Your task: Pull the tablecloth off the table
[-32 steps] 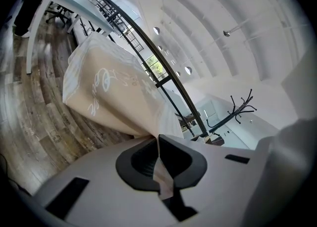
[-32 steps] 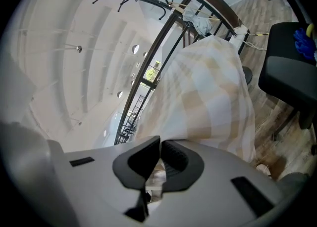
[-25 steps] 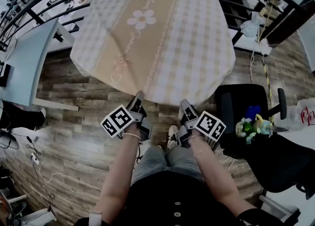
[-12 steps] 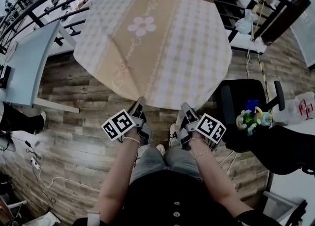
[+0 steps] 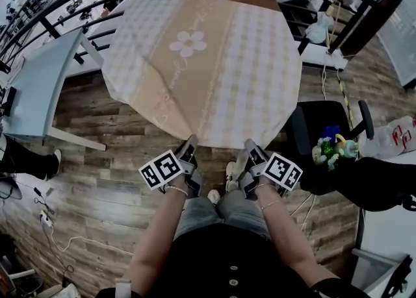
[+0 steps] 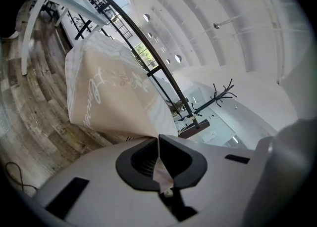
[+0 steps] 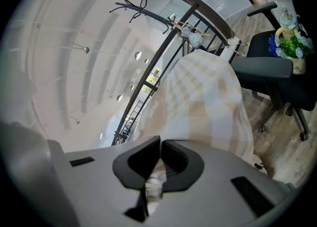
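Hem of beige checked fabric tablecloth (image 5: 214,63) (clenched by left gripper (image 5: 190,142) and right gripper (image 5: 249,145)) could slip under uneven tugging.

A black office chair (image 5: 305,136) carries a flower bouquet (image 5: 333,152); grey desk (image 5: 39,89) left.

No wording can be read. Cursive script is printed along the beige band of the tablecloth (image 5: 201,63), upper centre, but is illegible; red marks on the white bag (image 5: 403,136), right edge, likewise.
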Tool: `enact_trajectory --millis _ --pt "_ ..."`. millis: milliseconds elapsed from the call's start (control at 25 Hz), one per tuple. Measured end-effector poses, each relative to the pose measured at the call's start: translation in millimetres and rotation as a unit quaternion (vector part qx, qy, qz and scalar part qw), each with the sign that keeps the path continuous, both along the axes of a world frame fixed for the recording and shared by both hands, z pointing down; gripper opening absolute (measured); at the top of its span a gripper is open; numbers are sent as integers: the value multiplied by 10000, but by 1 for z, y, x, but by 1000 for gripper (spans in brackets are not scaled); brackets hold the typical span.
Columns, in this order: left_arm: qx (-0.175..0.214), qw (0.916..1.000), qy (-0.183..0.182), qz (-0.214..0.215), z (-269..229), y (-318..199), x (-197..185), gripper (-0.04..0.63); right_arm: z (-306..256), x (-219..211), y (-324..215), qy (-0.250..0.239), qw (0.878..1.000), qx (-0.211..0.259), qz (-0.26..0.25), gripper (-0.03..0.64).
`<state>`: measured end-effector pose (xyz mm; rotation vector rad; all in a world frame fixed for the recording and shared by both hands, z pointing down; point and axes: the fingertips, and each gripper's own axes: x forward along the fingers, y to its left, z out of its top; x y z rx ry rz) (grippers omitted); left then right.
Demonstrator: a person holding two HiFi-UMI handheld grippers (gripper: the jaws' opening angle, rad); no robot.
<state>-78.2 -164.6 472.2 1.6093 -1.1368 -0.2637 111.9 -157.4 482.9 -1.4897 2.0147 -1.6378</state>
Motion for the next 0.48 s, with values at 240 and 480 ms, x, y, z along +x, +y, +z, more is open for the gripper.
enact_trajectory --millis 240,480 --pt "17 9999 32 122 -5 22 4 17 -8 5 19 -8 10000 55 76 28" --pt "56 10000 45 52 -13 38 1 17 -15 1 34 3 10000 83 -33 27"
